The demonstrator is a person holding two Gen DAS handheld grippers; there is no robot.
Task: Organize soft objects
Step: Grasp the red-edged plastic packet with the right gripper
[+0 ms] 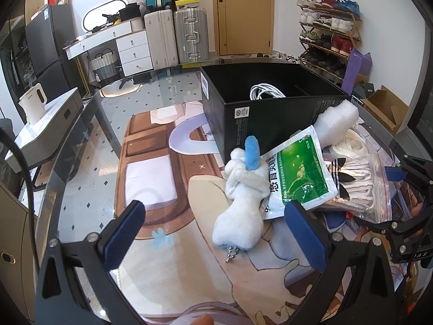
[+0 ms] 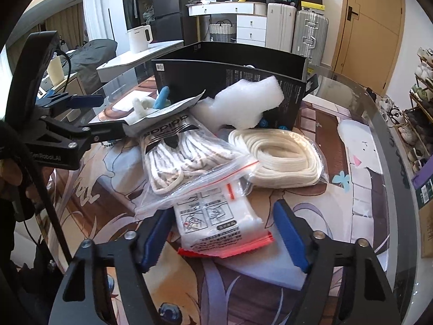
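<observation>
A box (image 1: 270,113) stands at the back of the desk (image 1: 89,146); before it lie a plush toy (image 1: 240,205), a sachet (image 1: 300,173) and bagged ropes (image 2: 276,157).

Each hand-held gripper (image 1: 216,233) (image 2: 224,239): black angular frame, silver screws, blue ribbed pads (image 2: 291,237), black cable

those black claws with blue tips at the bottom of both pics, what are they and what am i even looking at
They are two handheld grippers, one in each of a person's hands, each with a fisheye camera looking along its fingers. One picture is from the left gripper, the other from the right gripper.

On the glass table sit a black box with a white cable inside, a white plush toy, a green and white packet, white foam and bagged ropes.

The left gripper is open and holds nothing. The right gripper's fingers stand either side of a flat white zip bag, not pressing it.
</observation>
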